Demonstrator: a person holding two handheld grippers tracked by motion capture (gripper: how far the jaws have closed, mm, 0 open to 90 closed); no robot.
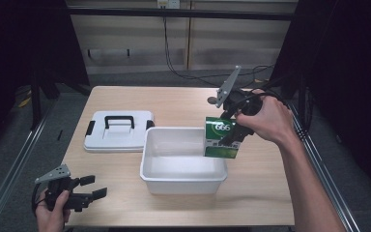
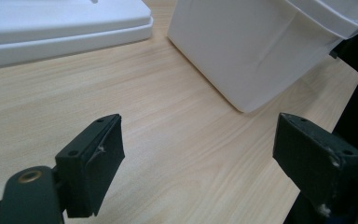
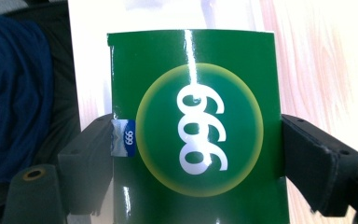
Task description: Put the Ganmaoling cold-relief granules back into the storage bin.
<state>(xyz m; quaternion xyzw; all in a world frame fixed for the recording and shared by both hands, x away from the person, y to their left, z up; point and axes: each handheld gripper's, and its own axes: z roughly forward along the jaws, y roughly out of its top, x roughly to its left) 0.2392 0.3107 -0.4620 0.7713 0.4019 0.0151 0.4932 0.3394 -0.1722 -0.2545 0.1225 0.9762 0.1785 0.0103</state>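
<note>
My right gripper (image 1: 228,137) is shut on a green box (image 1: 221,138) with a yellow circle and white digits, holding it upright over the right end of the white tub (image 1: 183,179). In the right gripper view the green box (image 3: 196,126) sits squeezed between both jaws. My left gripper (image 1: 92,187) rests low at the table's front left corner, open, nothing between its jaws. In the left gripper view the tub's outer wall (image 2: 242,46) stands ahead and to the right of the open left gripper (image 2: 198,163).
A white lid (image 1: 118,130) with a black handle lies flat left of the tub, also seen as the white lid (image 2: 60,25) ahead of the left gripper. The table's front edge (image 1: 174,224) is close to the left hand. Cables trail over the far right edge.
</note>
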